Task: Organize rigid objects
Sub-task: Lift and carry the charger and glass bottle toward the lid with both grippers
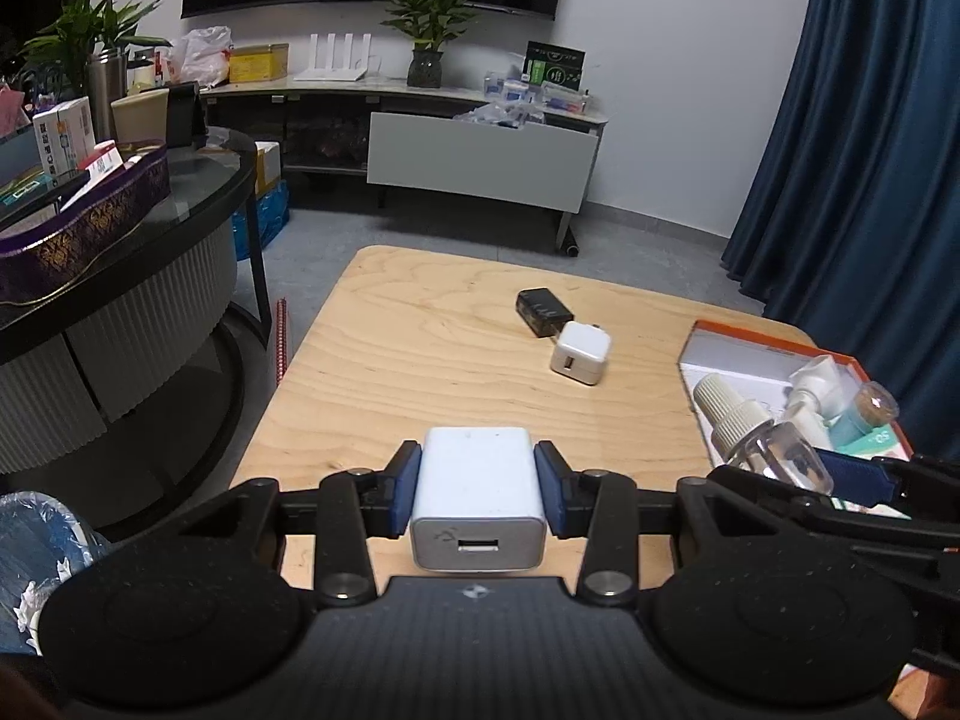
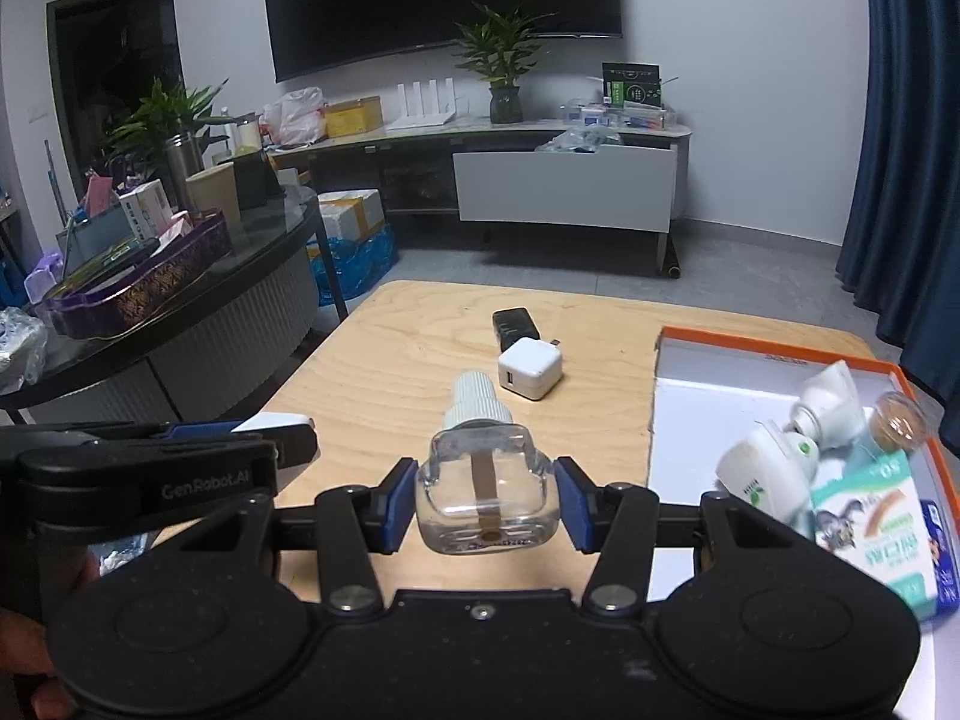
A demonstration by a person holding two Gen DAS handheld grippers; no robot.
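1. A white charger sits clamped between the blue pads of the left gripper, its USB port facing the camera, held over the near part of the wooden table
2. A clear glass bottle with a ribbed white cap is clamped between the blue pads of the right gripper, cap pointing away, over the table's near edge
3. The two grippers are side by side, the left one's finger showing at the left of the right wrist view
4. Farther out on the table lie a small white cube charger and a black adapter, touching each other
5. On the right side of the table stands an orange-rimmed open box holding white bottles, a small jar and a printed carton
6. Beyond the table are a round glass table at left, a TV stand by the wall and a blue curtain
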